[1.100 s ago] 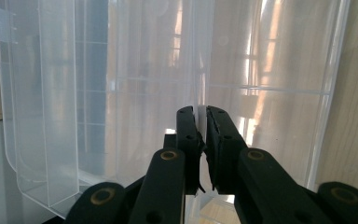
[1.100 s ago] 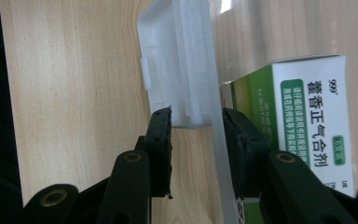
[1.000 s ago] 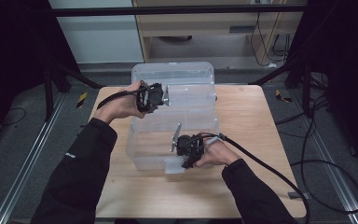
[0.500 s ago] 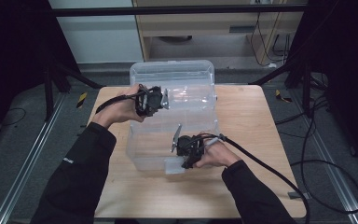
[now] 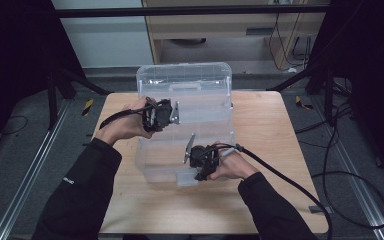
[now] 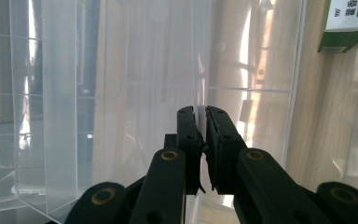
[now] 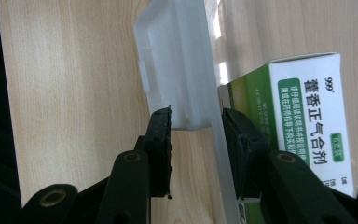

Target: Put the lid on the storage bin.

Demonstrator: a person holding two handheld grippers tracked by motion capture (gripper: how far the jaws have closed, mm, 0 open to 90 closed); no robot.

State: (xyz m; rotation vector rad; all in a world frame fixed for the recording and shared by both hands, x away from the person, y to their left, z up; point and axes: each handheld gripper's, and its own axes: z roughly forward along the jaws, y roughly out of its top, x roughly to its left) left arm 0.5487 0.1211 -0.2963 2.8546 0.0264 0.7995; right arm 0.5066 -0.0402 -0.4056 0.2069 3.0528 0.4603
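Right gripper (image 7: 193,123) is straddling the clear storage bin's (image 5: 200,80) latch, partly hiding a green-white "999" medicine box (image 7: 307,121). Left gripper (image 6: 200,122) is pinching the bin's wall.

A light wooden desk (image 5: 275,150) stands on grey carpeted floor (image 5: 25,150). Metal rails (image 5: 25,185) run along the floor on both sides. Behind the desk sits a pale wooden cabinet (image 5: 220,35) beside a white wall panel (image 5: 105,35). Black cables (image 5: 350,165) trail on the right, and the edges are dark.
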